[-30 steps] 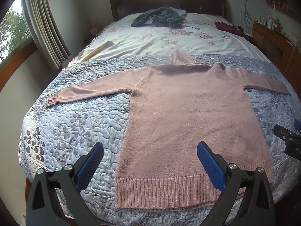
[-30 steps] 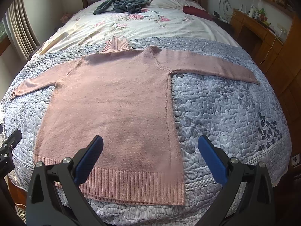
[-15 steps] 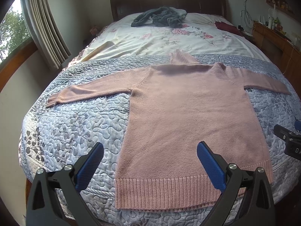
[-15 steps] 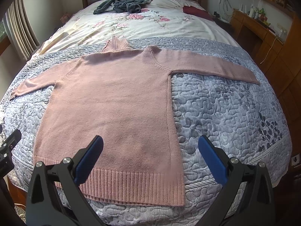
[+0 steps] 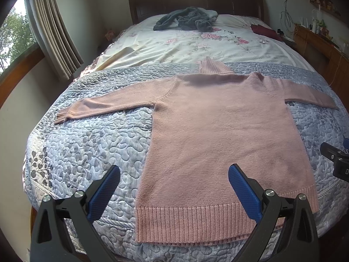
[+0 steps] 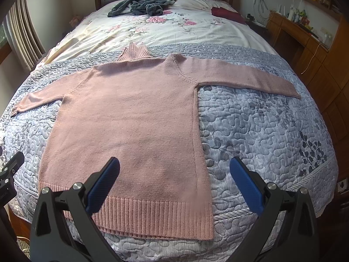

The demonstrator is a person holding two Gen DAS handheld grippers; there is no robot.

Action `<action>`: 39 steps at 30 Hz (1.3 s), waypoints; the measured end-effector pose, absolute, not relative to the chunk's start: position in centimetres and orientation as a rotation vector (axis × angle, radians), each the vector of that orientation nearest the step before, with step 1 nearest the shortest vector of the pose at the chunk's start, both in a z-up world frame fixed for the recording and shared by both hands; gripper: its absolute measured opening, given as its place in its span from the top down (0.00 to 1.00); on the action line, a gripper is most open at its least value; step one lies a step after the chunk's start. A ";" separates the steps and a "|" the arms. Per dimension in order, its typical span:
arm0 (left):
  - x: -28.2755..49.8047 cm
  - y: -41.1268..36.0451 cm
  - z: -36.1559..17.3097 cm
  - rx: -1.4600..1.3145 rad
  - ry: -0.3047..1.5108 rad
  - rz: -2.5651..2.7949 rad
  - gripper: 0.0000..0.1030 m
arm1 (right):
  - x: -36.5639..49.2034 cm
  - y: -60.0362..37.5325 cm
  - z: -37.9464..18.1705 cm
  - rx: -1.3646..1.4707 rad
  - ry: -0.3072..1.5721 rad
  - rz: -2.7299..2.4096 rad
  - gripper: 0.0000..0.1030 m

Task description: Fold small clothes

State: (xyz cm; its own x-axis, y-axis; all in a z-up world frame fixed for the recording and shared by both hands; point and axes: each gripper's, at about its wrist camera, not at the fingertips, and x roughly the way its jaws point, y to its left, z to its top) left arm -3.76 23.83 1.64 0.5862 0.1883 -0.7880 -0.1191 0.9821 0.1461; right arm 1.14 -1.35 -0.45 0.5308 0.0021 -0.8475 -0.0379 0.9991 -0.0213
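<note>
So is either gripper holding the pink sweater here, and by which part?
Nothing is held. The left gripper and right gripper are both open above the sweater, which lies flat.

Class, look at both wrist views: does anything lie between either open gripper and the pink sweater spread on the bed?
Nothing visible does. The pink sweater lies flat on the quilt, directly ahead of the left gripper and right gripper.

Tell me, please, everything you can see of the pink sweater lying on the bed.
The pink sweater is a soft-looking knit with a ribbed hem, ribbed cuffs and a ribbed high collar. It lies flat and unfolded on the grey-blue quilt, collar toward the headboard, hem at the near edge of the bed, both sleeves stretched out sideways. Only the quilt touches it. Both tongs hover open above the hem, clear of the fabric.
</note>
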 end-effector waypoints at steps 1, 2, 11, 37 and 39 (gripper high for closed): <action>-3.7 23.8 1.6 0.080 0.928 0.179 0.04 | 1.2 -1.4 -0.5 -0.038 1.012 0.024 0.03; -3.7 23.9 1.6 0.080 0.929 0.179 0.04 | 1.2 -1.4 -0.5 -0.039 1.012 0.024 0.03; -3.7 23.9 1.5 0.080 0.928 0.183 0.04 | 1.2 -1.3 -0.6 -0.038 1.010 0.028 0.03; -1.5 23.6 -0.6 0.054 0.914 0.162 0.04 | 3.1 -4.1 -1.3 0.053 0.942 0.074 0.03; 0.7 22.9 -1.3 0.052 0.943 0.145 0.04 | 5.6 -7.7 -1.6 0.137 0.969 0.082 0.03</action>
